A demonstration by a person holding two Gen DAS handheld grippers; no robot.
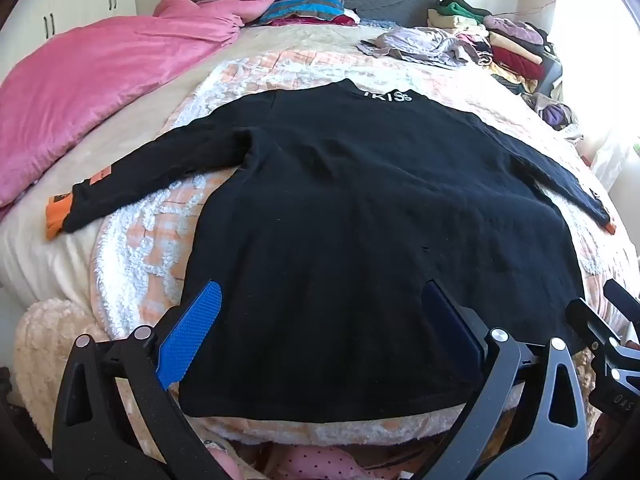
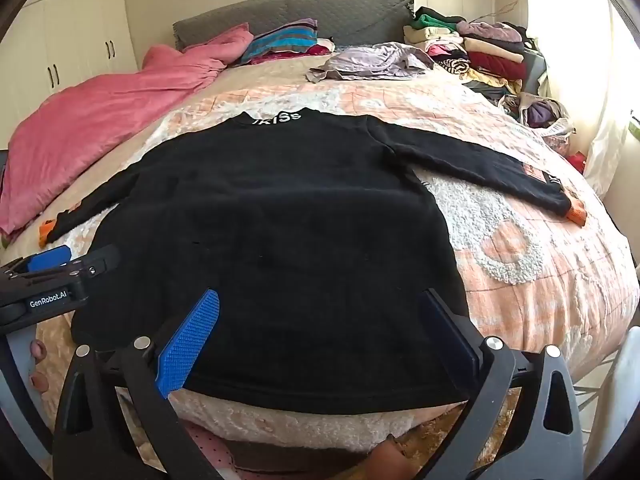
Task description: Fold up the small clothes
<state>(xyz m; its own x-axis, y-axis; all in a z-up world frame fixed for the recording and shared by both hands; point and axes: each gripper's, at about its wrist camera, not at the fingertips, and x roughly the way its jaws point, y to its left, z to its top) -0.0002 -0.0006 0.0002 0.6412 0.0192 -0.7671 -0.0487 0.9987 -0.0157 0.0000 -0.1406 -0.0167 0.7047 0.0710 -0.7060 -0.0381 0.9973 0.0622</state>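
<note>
Both claws, left (image 1: 316,336) and right (image 2: 320,340), hang apart over the sweater's (image 1: 360,208) near hem. Pinching the quilt (image 2: 520,248) beneath too could drag it along.

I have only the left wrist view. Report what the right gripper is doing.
Observer: The right gripper is wide open and empty, poised over the hem of the black long-sleeved knit sweater.
Operator: Describe the sleeve on that side; my view barely shows its cuff.
Observer: It lies stretched out straight, not folded in. Its orange ribbed cuff is flat on the peach and white tufted quilt.
</note>
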